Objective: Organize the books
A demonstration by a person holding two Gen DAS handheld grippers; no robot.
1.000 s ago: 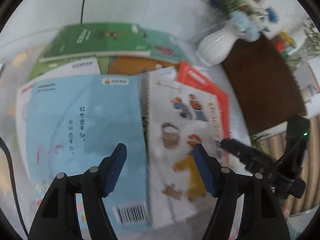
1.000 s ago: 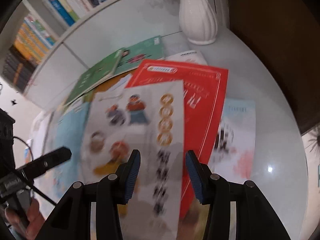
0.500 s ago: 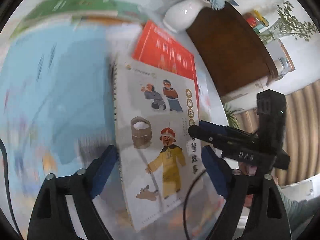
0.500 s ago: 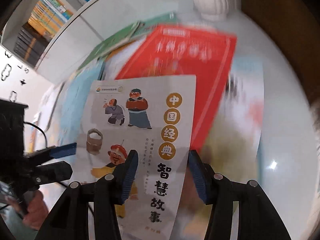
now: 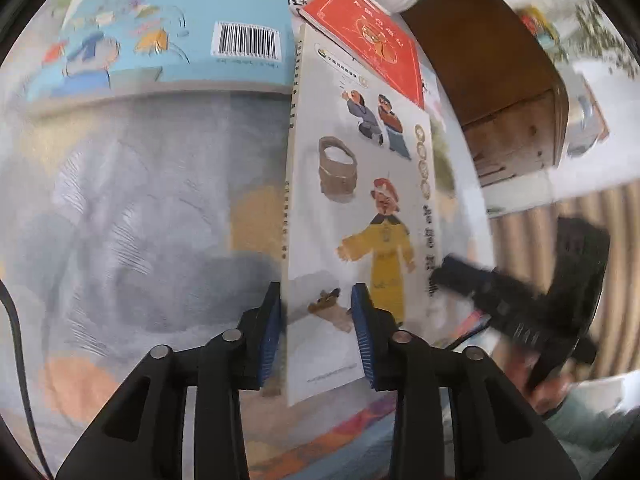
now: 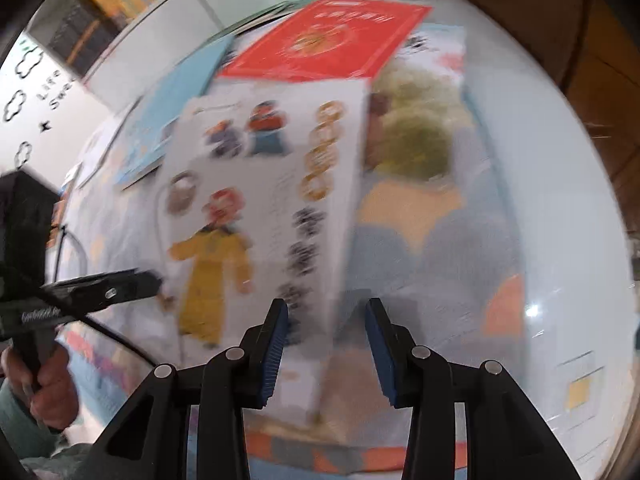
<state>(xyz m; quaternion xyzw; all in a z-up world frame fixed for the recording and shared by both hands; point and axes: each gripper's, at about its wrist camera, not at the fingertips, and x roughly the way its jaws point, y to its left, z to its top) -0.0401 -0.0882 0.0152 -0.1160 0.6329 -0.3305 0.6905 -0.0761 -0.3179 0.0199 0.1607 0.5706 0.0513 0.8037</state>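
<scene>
Left wrist: left gripper narrowing astride storybook edge, contact unclear; barcode unreadable.

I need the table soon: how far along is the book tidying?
Done: nothing looks stacked yet. In hand: the white storybook lies under the left gripper and the right gripper, whose jaws have just been closing over its near end; no firm grip shows. Left: the blue book and the red book lie loose behind it.
</scene>
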